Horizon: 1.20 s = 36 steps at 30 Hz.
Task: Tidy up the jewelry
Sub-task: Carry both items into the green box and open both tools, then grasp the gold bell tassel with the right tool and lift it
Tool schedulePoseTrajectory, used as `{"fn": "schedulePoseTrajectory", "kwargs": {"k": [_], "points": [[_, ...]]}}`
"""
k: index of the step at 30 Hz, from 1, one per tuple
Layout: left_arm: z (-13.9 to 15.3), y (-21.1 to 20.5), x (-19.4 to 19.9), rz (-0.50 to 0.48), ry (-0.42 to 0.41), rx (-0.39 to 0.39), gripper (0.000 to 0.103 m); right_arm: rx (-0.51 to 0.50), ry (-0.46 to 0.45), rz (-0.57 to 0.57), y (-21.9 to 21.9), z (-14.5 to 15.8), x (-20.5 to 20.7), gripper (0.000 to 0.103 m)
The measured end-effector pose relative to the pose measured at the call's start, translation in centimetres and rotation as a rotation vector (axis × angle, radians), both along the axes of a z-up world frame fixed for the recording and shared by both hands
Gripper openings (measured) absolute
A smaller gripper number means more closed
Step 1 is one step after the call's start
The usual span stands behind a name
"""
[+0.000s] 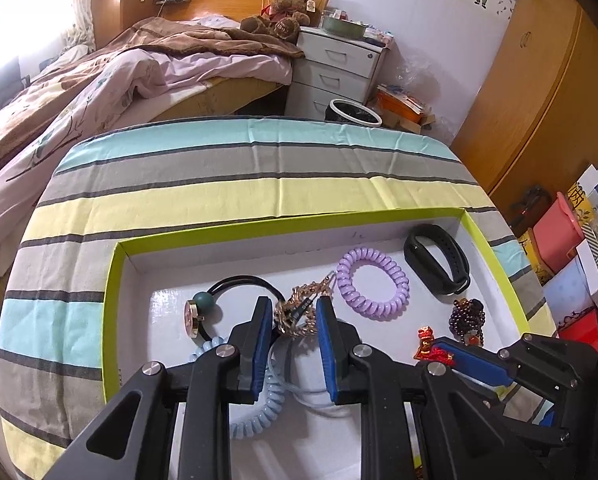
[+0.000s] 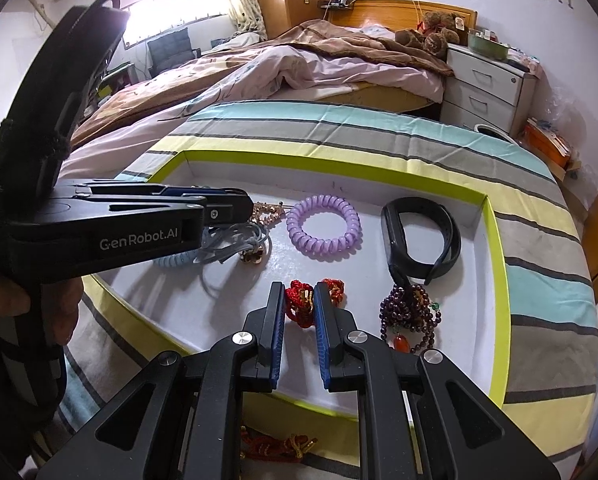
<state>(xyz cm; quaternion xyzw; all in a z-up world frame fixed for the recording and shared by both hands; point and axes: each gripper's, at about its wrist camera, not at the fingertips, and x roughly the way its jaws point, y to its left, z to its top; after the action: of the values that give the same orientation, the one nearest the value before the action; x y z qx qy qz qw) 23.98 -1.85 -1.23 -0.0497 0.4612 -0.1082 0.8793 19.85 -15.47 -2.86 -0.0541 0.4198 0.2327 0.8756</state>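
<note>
A lime-rimmed white tray (image 1: 111, 280) (image 2: 495, 240) lies on a striped cloth and holds the jewelry. My left gripper (image 1: 293, 314) is open, its blue pads either side of a gold chain bracelet (image 1: 299, 308) on the tray floor. My right gripper (image 2: 299, 300) stands narrowly open around a red knotted cord charm (image 2: 299, 304), touching or nearly touching it. Also in the tray: a purple coil band (image 1: 373, 278) (image 2: 323, 230), a black fitness band (image 1: 437, 258) (image 2: 419, 236), dark garnet beads (image 1: 467, 316) (image 2: 411, 312), a pale blue coil (image 1: 255, 412), and a black hair tie with a green bead (image 1: 201, 302).
The striped table (image 1: 259, 176) stands beside a bed (image 1: 99, 80). A white drawer unit (image 1: 335, 68), a bin (image 1: 353, 114) and a wooden wardrobe (image 1: 539, 100) stand beyond it. More red cord (image 2: 279, 446) lies outside the tray's near rim. Boxes (image 1: 571, 264) stand at the right.
</note>
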Motion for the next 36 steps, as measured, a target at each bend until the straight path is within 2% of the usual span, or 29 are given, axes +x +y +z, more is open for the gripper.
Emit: {"fn": "schedulePoseTrajectory", "kwargs": {"k": [9,11,12,15,26,29,36], "points": [[0.4,0.0,-0.5,0.004,-0.005,0.004,0.023,0.003,0.011,-0.004,0.0,-0.1,0.0,0.021],[0.7,-0.2,-0.7,0.003,-0.009,0.006,0.023,0.0,0.013,-0.011,-0.1,-0.1,0.0,0.03],[0.8,-0.2,-0.8,0.004,-0.01,0.008,0.025,0.0,0.012,-0.015,-0.1,-0.1,-0.1,0.031],[1.2,-0.2,-1.3,0.005,-0.017,0.008,0.03,0.005,0.004,-0.02,-0.3,0.1,-0.3,0.032],[3.5,0.3,-4.1,0.022,-0.061,0.008,0.033,0.024,-0.031,-0.053,-1.1,1.5,-1.7,0.032],[4.1,0.3,-5.3,0.024,-0.075,0.008,0.036,0.032,-0.039,-0.064,-1.3,1.9,-2.3,0.032],[5.5,1.1,-8.3,0.045,-0.109,-0.019,0.039,0.061,-0.077,-0.087,-2.6,3.5,-4.4,0.033]]}}
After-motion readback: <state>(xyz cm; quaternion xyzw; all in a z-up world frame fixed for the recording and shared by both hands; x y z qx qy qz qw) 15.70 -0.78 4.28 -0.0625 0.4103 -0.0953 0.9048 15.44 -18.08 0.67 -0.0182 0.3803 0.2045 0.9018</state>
